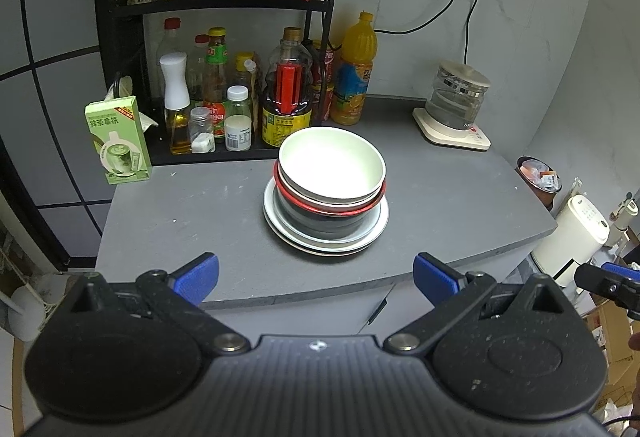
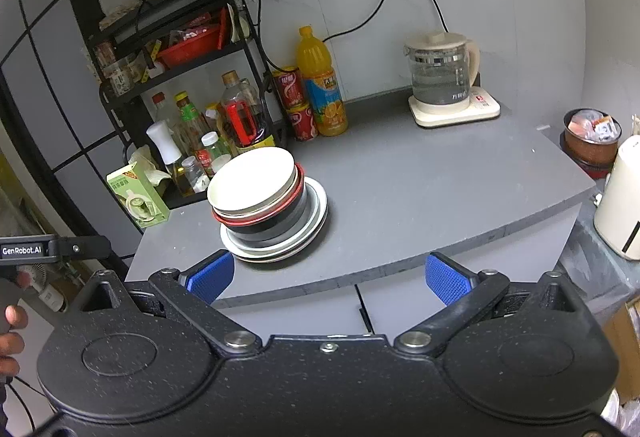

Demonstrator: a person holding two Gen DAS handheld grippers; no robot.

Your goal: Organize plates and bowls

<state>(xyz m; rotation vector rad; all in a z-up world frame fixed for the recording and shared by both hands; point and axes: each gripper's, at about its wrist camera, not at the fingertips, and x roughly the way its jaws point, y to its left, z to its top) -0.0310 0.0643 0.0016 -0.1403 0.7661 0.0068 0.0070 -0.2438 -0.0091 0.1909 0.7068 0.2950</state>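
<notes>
Bowls nested on plates are rigid, smooth, likely fragile; grip the top rim, both left gripper and right gripper spread empty.

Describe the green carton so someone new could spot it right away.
On the grey countertop, look at the black rack of sauce bottles. The green carton stands upright by the rack's outer corner. It is the only box there, printed with a cup picture.
</notes>
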